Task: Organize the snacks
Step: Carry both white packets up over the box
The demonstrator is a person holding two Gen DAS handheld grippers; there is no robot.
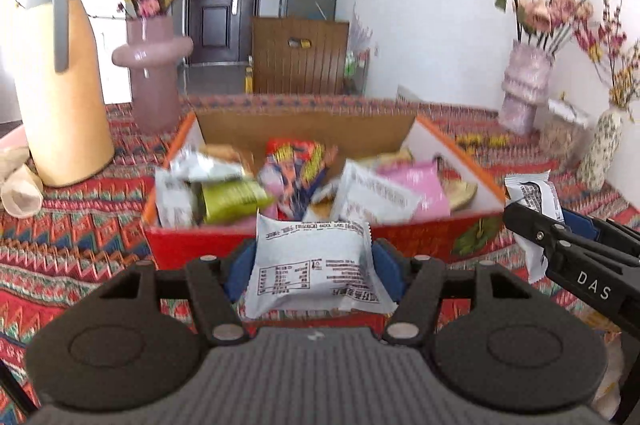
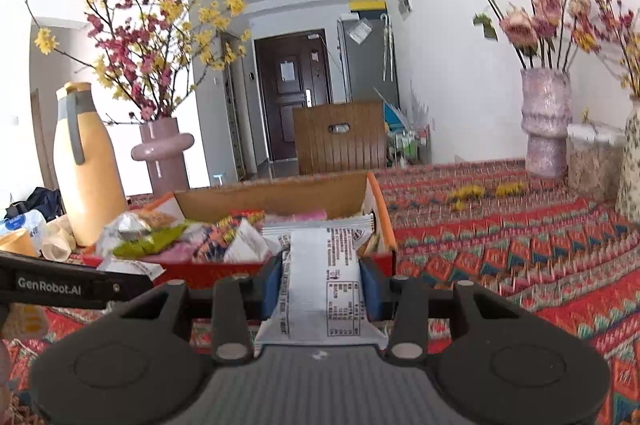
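The left tongs (image 1: 312,265) were clamped on a white snack packet (image 1: 310,257), held just before the red box (image 1: 280,245) on the desk (image 1: 80,225); the right tongs (image 2: 322,281) were clamped on a narrow white packet (image 2: 320,281) at the box's right corner. A release short of the rim would likely have dropped either packet outside, or both tongs might have collided over the already heaped snacks (image 1: 296,177)

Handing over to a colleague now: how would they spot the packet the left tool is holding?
Find the red snack box on the patterned tablecloth. Just in front of its near wall, the left tool grips a puffy white packet. Unlike the narrow white bar in the right tool, it is wide and pillow-shaped.
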